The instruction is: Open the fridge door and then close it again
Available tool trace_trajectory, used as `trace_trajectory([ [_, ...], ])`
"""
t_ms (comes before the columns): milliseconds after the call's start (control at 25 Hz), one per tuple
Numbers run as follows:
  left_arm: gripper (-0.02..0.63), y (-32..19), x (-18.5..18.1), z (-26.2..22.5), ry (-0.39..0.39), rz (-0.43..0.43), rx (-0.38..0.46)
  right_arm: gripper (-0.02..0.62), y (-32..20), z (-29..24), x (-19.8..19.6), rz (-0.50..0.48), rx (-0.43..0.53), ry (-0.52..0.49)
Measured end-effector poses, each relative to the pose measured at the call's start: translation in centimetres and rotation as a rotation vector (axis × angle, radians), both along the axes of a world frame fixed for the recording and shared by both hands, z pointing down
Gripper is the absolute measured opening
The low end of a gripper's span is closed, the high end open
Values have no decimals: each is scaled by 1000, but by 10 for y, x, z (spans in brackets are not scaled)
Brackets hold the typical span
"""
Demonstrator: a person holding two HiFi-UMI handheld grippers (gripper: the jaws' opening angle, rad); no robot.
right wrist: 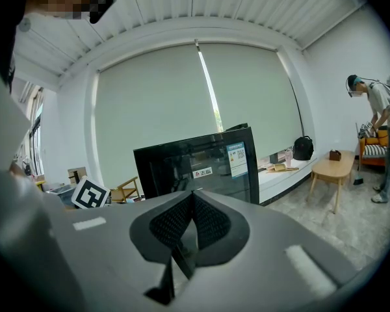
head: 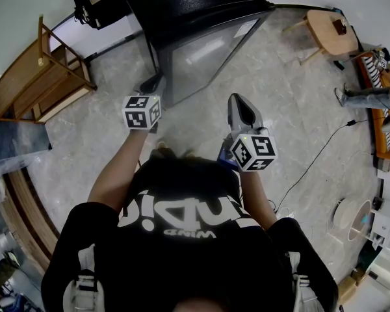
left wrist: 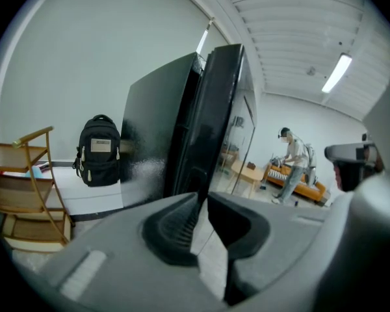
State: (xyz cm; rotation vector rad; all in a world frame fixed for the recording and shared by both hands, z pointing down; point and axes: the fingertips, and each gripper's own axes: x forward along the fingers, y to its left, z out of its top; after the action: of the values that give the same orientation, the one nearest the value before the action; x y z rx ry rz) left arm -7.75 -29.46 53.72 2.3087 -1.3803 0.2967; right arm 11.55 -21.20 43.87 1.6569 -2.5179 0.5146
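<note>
A black shirt (head: 182,220) fills the foreground. The left gripper (left wrist: 203,197) pinches the fridge door (left wrist: 224,122) edge; the right gripper (right wrist: 194,197) is clenched empty. A backpack (left wrist: 99,149) stands beside it.

Pale marbled tile floor (head: 104,142), seen from above. Standing on it: black glass-fronted fridge (head: 201,51) at 12 o'clock, slatted wooden rack (head: 39,83) at 10 o'clock, round wooden table (head: 328,31) at 2 o'clock, orange sofa (head: 378,138) at 3 o'clock. A dark cable (head: 322,153) trails over the tiles at 4 o'clock.
</note>
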Motion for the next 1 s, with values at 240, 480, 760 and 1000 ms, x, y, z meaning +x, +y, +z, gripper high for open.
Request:
trace_trajectory([
  [240, 48, -8, -5, 1, -5, -9, 2, -2, -4, 2, 1, 2, -3, -1],
  [480, 49, -16, -10, 2, -19, -11, 0, -2, -5, 2, 2, 2, -3, 0],
  [760, 51, -16, -10, 0, -9, -28, -12, -2, -6, 0, 4, 0, 0, -1],
  [1000, 20, -11, -13, -1, 10, -62, -66, -2, -5, -2, 10, 9, 3, -2],
])
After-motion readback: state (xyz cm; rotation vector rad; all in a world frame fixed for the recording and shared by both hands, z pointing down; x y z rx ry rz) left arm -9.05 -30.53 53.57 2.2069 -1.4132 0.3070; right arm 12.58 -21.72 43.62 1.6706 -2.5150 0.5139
